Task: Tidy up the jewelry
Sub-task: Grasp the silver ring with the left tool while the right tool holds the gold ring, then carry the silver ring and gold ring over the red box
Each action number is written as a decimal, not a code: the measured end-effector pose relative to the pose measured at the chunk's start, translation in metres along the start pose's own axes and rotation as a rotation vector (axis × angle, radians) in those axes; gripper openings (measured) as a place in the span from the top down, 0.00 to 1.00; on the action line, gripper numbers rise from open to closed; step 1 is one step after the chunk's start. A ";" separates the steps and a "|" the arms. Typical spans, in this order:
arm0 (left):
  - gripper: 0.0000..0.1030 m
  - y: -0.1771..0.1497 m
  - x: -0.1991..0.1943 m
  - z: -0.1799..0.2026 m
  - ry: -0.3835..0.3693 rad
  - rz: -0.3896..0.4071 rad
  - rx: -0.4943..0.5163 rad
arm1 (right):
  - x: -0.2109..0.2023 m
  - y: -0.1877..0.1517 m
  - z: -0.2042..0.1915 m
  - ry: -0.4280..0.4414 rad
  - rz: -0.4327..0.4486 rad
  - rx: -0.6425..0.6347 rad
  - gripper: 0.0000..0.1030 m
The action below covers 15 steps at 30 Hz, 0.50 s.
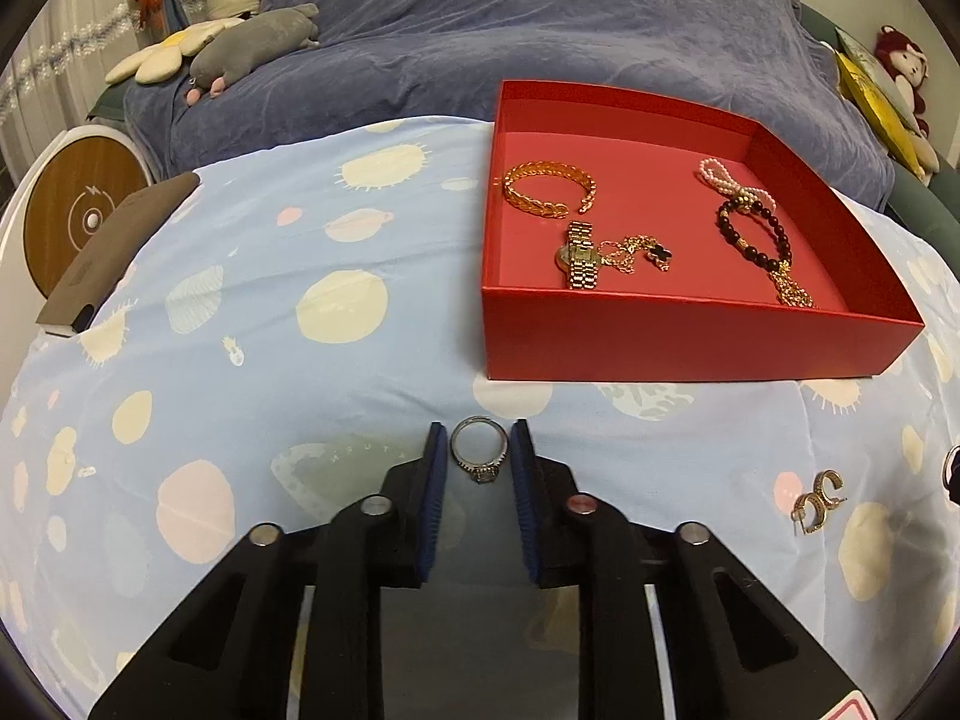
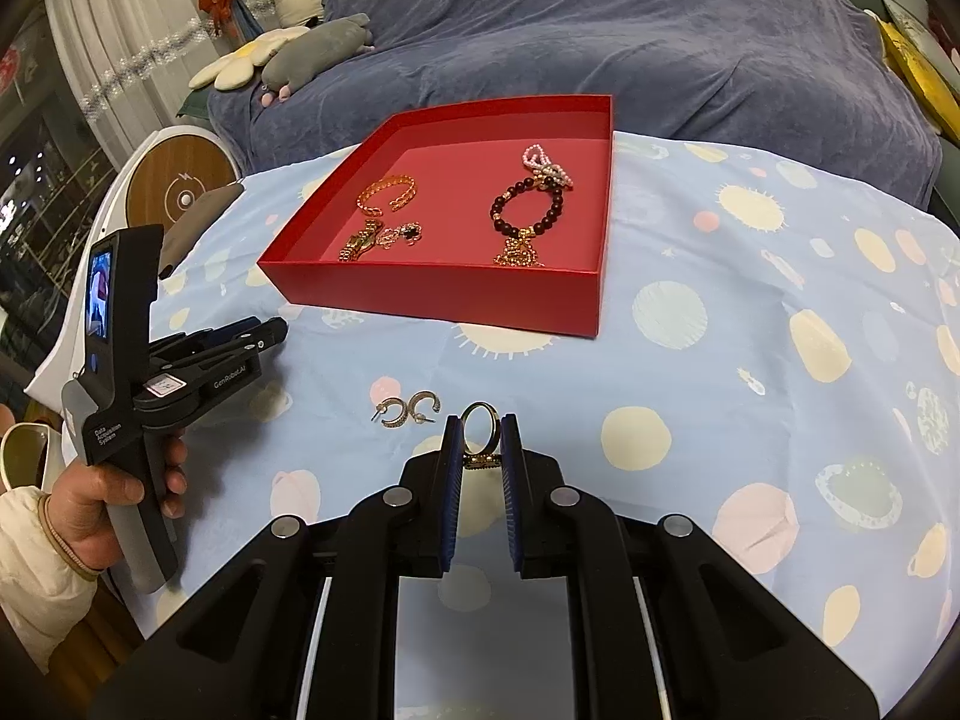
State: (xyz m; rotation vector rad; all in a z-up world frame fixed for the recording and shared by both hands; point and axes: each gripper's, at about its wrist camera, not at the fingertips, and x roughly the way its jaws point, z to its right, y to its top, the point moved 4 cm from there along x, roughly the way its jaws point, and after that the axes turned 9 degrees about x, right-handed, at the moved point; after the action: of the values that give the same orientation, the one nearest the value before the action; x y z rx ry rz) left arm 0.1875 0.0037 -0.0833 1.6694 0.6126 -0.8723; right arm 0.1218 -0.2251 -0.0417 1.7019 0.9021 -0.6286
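Observation:
A silver ring with a stone lies on the blue patterned cloth between the blue pads of my left gripper, which touch its two sides. My right gripper is shut on a gold ring, held upright above the cloth. Two gold hoop earrings lie on the cloth between the grippers. Beyond them stands the red box, holding a gold cuff, a gold watch, a clover necklace, a dark bead bracelet and a pearl strand. The left gripper shows at the left of the right wrist view.
A hand in a cream sleeve holds the left gripper's handle. A dark flat case and a round white device with a wooden top sit at the table's left edge. A blue blanket and plush toys lie behind.

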 end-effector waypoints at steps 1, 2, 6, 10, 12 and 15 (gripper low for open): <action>0.83 0.000 0.000 0.002 0.002 0.001 0.008 | 0.000 0.000 -0.001 0.000 0.001 0.001 0.88; 0.83 -0.001 0.000 0.004 0.004 0.003 0.015 | 0.000 0.001 -0.001 0.001 0.002 0.001 0.88; 0.83 -0.001 -0.003 0.004 -0.014 -0.002 0.011 | -0.003 0.003 -0.004 0.008 0.009 0.001 0.88; 0.83 0.000 -0.015 0.003 -0.052 0.005 -0.010 | -0.007 0.009 -0.008 0.018 0.024 0.003 0.88; 0.83 0.004 -0.026 0.005 -0.072 0.018 -0.015 | -0.010 0.015 -0.011 0.025 0.036 0.004 0.88; 0.83 0.013 -0.045 0.011 -0.124 0.041 -0.026 | -0.016 0.027 -0.019 0.041 0.060 0.007 0.88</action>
State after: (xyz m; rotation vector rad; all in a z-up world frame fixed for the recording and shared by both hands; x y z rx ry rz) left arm 0.1679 -0.0080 -0.0411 1.5857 0.5018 -0.9270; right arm 0.1336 -0.2155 -0.0087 1.7477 0.8751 -0.5589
